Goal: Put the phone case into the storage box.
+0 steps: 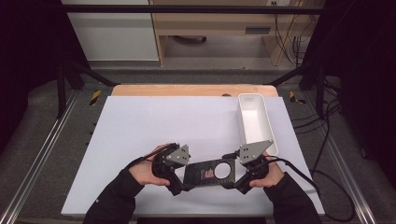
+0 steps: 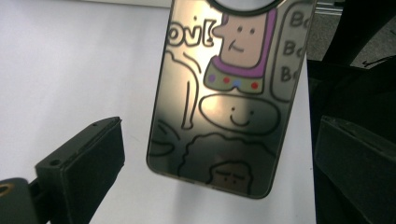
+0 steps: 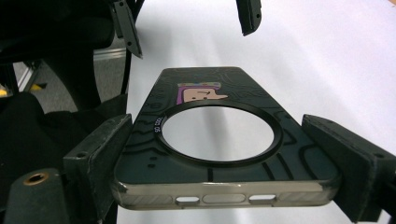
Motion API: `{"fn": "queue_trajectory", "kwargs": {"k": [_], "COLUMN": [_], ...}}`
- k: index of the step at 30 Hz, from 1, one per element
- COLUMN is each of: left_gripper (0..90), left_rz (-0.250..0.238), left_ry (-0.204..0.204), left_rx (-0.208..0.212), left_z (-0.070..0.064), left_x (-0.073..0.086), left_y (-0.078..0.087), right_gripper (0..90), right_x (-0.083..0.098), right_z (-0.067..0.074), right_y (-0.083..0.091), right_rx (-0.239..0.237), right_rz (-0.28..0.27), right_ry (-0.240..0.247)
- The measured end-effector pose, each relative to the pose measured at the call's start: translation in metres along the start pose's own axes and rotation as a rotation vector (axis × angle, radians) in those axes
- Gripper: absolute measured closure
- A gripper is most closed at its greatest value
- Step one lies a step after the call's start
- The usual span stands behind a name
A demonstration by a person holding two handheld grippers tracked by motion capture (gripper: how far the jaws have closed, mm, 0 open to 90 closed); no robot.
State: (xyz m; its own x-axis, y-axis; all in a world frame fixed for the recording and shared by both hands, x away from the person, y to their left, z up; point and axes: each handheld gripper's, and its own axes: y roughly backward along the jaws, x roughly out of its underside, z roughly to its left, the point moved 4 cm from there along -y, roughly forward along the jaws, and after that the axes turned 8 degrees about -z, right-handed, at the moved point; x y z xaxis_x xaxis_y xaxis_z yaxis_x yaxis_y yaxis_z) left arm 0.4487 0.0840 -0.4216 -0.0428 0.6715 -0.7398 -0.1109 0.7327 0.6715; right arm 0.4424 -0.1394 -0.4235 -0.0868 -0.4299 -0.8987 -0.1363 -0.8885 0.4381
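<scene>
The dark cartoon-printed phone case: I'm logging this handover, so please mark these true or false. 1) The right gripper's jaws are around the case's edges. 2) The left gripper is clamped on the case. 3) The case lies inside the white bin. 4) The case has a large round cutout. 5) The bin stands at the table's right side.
1) True: the right gripper has its jaws against both long edges of the dark cartoon-printed phone case.
2) False: the left gripper is open, its jaws apart from the case on each side.
3) False: the case sits between the grippers, near the table's front edge; the white rectangular plastic bin holds nothing visible.
4) True: a ringed round hole shows the white table through it.
5) True.
</scene>
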Motion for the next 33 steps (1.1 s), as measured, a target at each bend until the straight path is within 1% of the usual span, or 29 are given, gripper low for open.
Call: {"fn": "queue_trajectory", "kwargs": {"k": [3, 7, 16, 24, 30, 33], "left_gripper": [1.1, 0.9, 0.0, 0.0, 0.0, 0.0], "left_rz": [0.001, 0.004, 0.039, 0.060, 0.086, 0.092], "left_ry": [0.001, 0.001, 0.006, 0.009, 0.008, 0.005], "left_rx": [-0.009, -0.009, -0.008, -0.002, -0.003, 0.004], "left_z": [-0.001, -0.002, -0.003, -0.004, -0.003, -0.004], "left_x": [0.002, 0.002, 0.002, -0.002, -0.002, -0.003], "left_y": [0.001, 0.001, -0.005, -0.011, -0.018, -0.023], "right_gripper": [12.4, 12.4, 12.3, 12.3, 12.3, 12.3], "right_x": [-0.007, -0.017, -0.035, -0.043, -0.049, -0.053], "right_z": [0.000, 0.000, 0.001, 0.001, 0.001, 0.000], "right_y": [0.002, 0.002, -0.001, -0.007, -0.013, -0.015], "right_rx": [-0.004, -0.008, -0.025, -0.041, -0.049, -0.051], "right_rz": [0.034, 0.090, 0.237, 0.311, 0.355, 0.371], "right_ry": [0.011, 0.029, 0.053, 0.061, 0.074, 0.077]}}
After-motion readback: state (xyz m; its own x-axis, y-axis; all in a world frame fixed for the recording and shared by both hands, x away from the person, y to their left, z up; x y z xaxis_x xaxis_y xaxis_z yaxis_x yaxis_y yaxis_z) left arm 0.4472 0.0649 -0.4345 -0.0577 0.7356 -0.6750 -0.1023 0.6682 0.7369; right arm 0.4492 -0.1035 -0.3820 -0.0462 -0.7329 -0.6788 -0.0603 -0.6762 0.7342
